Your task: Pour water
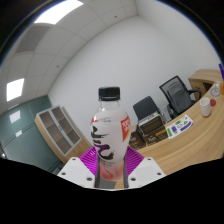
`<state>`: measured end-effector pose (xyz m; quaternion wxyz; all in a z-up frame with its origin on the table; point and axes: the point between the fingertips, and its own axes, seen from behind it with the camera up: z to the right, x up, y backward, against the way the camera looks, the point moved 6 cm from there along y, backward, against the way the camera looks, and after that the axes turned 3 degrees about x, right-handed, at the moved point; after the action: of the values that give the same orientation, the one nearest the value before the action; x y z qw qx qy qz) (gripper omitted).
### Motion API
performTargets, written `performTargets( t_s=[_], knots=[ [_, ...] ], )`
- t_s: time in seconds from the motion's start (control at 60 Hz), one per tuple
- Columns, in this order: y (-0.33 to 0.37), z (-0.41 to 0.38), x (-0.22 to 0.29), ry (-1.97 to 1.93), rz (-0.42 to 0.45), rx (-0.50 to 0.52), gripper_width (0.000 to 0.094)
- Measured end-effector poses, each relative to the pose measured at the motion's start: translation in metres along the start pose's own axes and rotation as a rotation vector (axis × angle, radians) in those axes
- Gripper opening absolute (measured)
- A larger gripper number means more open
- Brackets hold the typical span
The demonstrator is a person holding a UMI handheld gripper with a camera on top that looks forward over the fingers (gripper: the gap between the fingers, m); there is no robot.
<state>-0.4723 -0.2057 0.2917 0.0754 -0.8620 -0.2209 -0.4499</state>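
A clear plastic bottle with a white cap and a white label bearing black script and a red patch stands upright between my gripper's fingers. My gripper is shut on the bottle's lower part, with a magenta pad pressed against each side. The bottle is held up in the air, tilted a little with the view. Pinkish liquid shows near its base. Its very bottom is hidden by the gripper body.
Beyond the bottle, a wooden desk to the right carries a white cup and small items. Black office chairs stand behind it. A wooden cabinet stands to the left by a white wall.
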Motion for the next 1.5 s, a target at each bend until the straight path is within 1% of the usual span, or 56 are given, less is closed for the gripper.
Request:
performTargets(
  t_s=[0.083,0.183,0.317,0.367,0.55,0.683,0.7,0.833,0.867,0.95,1.067,1.2,1.233,1.317,1.333,1.483,1.5],
  knots=[
    [-0.013,0.022,0.06,-0.152,0.046,0.066,0.032],
    [-0.034,0.06,0.116,-0.382,0.093,0.151,0.0319],
    [-0.057,0.127,0.17,-0.744,0.121,0.279,0.032],
    [-0.063,0.159,0.184,-0.861,0.139,0.302,0.0318],
    [-0.076,0.281,0.203,-1.205,0.224,0.28,0.032],
    [-0.085,0.358,0.192,-1.441,0.298,0.249,0.0318],
    [-0.076,0.362,0.196,-1.46,0.3,0.247,0.0319],
    [-0.093,0.399,0.177,-1.554,0.285,0.239,0.0321],
    [-0.085,0.401,0.178,-1.556,0.27,0.23,0.032],
    [-0.093,0.403,0.173,-1.54,0.232,0.223,0.0319],
    [-0.095,0.396,0.18,-1.493,0.179,0.228,0.0318],
    [-0.09,0.381,0.209,-1.26,0.107,0.213,0.0319],
    [-0.089,0.379,0.219,-1.158,0.097,0.192,0.032],
    [-0.078,0.382,0.253,-0.844,0.101,0.119,0.032],
    [-0.07,0.387,0.262,-0.786,0.109,0.117,0.0319],
    [-0.041,0.412,0.319,-0.244,0.155,-0.036,0.0322],
    [-0.025,0.419,0.326,-0.191,0.169,-0.048,0.032]
  ],
)
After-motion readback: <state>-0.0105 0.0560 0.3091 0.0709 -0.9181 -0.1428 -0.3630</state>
